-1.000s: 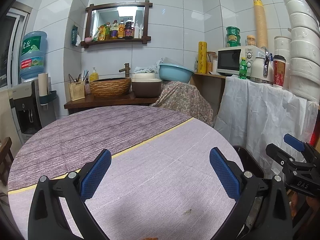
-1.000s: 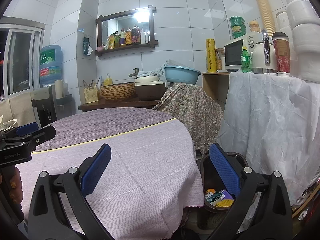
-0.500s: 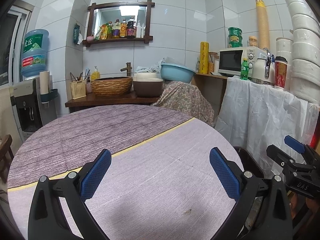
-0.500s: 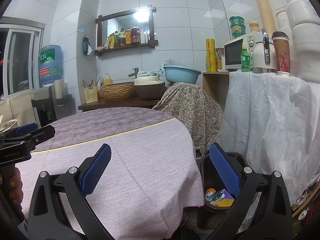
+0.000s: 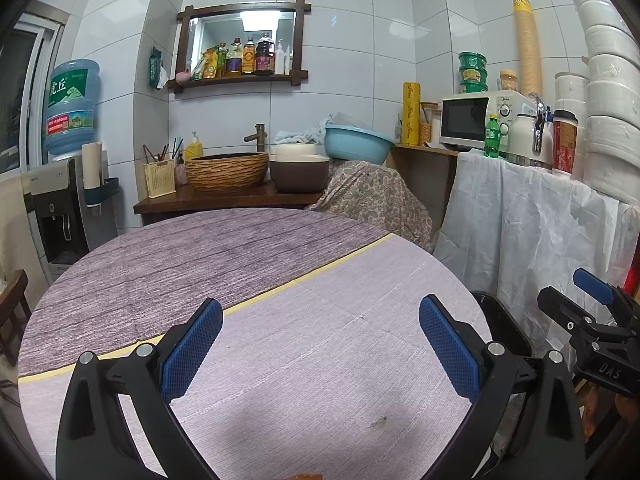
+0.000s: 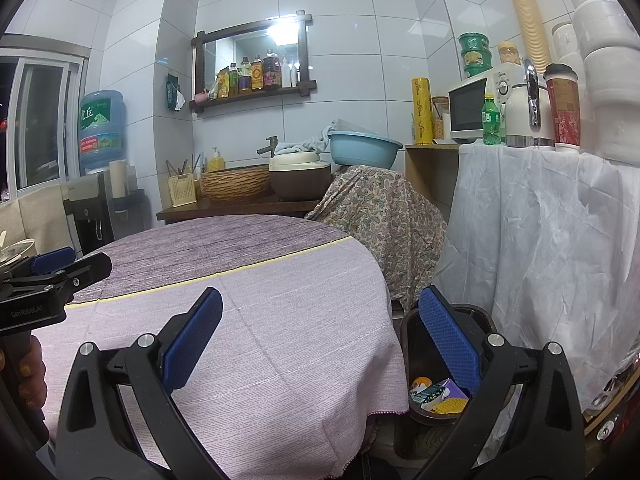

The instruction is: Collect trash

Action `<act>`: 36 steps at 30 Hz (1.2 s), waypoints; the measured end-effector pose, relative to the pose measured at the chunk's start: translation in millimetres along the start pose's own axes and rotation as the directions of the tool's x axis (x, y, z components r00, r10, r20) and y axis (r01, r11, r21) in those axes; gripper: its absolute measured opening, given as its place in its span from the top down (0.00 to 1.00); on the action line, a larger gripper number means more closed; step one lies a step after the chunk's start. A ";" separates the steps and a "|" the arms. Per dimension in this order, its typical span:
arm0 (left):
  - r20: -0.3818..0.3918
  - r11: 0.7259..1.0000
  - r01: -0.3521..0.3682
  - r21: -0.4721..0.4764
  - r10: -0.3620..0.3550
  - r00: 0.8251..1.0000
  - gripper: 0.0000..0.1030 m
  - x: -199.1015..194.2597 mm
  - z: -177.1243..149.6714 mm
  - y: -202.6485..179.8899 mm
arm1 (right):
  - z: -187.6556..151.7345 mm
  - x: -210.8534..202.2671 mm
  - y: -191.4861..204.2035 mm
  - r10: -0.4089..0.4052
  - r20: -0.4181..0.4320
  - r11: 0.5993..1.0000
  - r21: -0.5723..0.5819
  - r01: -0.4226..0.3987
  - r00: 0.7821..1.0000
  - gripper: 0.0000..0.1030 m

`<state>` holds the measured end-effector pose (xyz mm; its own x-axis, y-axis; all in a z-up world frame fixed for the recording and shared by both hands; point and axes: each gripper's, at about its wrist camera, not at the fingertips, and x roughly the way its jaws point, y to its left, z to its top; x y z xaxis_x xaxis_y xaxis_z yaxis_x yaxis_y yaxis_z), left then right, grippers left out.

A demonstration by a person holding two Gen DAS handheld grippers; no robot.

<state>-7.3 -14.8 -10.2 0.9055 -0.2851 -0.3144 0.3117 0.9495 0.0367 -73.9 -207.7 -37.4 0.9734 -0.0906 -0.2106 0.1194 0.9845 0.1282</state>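
Note:
A dark trash bin (image 6: 412, 340) stands on the floor by the round table's right edge, with colourful wrappers (image 6: 438, 396) in its bottom; its rim also shows in the left wrist view (image 5: 504, 328). My left gripper (image 5: 320, 344) is open and empty above the lilac tablecloth (image 5: 320, 360). My right gripper (image 6: 320, 344) is open and empty over the table's right edge, its right finger above the bin. A small speck (image 5: 378, 422) lies on the cloth near my left gripper. An orange scrap (image 5: 306, 476) peeks in at the bottom edge.
A white-draped counter (image 6: 540, 220) with a microwave (image 5: 476, 120), bottles and cups stands right of the bin. A patterned-cloth-covered object (image 6: 380, 208) and a wooden sink shelf (image 5: 224, 200) are behind the table. A water dispenser (image 5: 64, 160) stands at the left.
The left wrist view has lifted and drawn back slightly, so the speck on the cloth sits a little higher. The right gripper has not moved. Both stay open.

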 end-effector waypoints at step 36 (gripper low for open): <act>-0.001 1.000 0.010 0.018 -0.010 1.000 0.05 2.4 -3.0 -1.2 | 0.3 -0.4 2.0 -0.002 -0.002 1.000 0.002 0.002 1.000 0.06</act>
<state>-6.4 -16.2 -13.9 0.9022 -0.2942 -0.3154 0.3257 0.9441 0.0511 -74.0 -205.7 -36.8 0.9728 -0.0924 -0.2125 0.1218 0.9840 0.1297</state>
